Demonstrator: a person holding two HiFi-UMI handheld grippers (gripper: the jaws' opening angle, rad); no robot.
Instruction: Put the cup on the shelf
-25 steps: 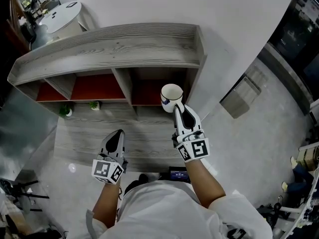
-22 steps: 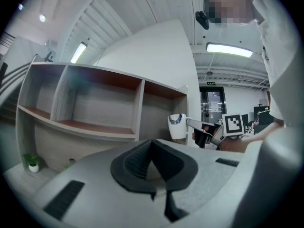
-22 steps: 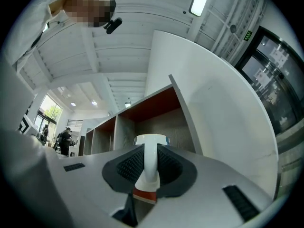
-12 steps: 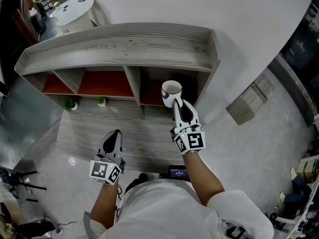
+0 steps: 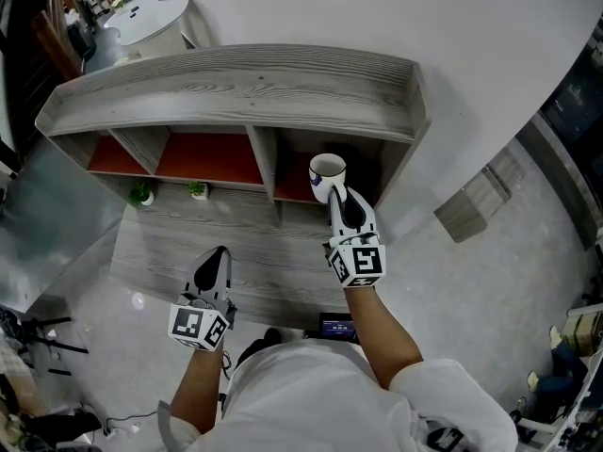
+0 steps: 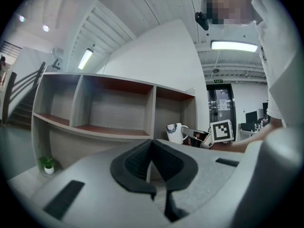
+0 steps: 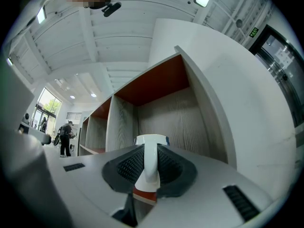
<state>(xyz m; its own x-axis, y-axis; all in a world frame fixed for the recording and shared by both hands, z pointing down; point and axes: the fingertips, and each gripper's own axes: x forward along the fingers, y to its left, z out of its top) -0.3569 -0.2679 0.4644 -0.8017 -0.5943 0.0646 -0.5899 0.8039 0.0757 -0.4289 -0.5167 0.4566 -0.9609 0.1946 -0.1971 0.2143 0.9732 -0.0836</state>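
**Holding the cup at the shelf's right end**

Gripped the cup (image 5: 327,172) by its handle with the right hand-held gripper (image 5: 336,193), jaws clamped on the handle from both sides. Held it upright, mouth up, clear of any surface, in front of the rightmost compartment of the shelf (image 5: 245,88). Could not tell whether it was past the shelf's front edge or just short of it.

Saw a white cup with a round open rim and a dark blue pattern on the side below the rim. Saw a plain white loop handle turned back toward the gripper. In the right gripper view, followed the handle up between the black ribbed pads (image 7: 127,167) to the rim. Made out grey wood-grain walls and a red panel in the compartment behind.

Carried the left hand-held gripper (image 5: 219,252) lower and to the left, well apart from the cup, jaws together with nothing between them.

Noted a small plant (image 5: 141,194) and a second plant (image 5: 198,190) at the foot of the shelf, below the left compartments.
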